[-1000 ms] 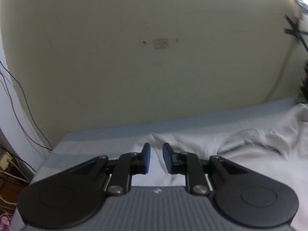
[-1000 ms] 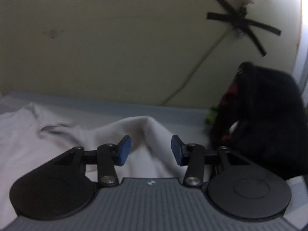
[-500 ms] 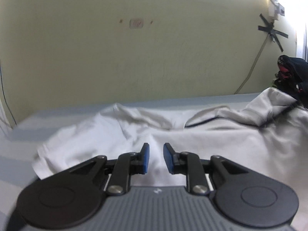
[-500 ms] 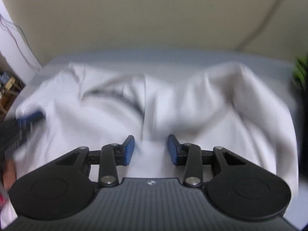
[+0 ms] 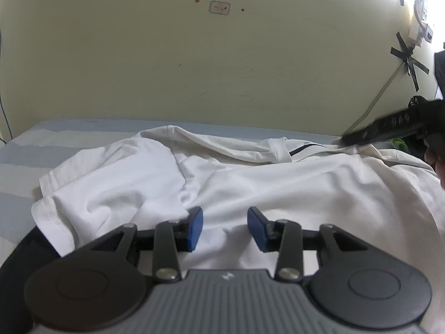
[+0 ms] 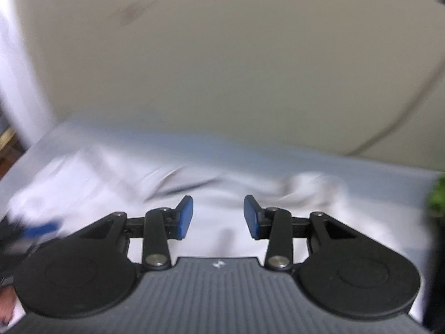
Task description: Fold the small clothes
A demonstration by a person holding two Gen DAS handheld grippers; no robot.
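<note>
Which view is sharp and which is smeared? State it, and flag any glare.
Left wrist view: sharp; the white shirt shows crisp folds, with blown-out glare in the top right corner by the taped wall fixture. Right wrist view: motion-blurred; the shirt and bed sheet smear, while the right gripper itself stays sharp.

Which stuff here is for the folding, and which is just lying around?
For the folding:
white shirt, lying crumpled on the bed
left tool, open above it
right tool, open too

Just there:
striped bedsheet
black tape cross on the wall
green thing, too blurry to name
</note>
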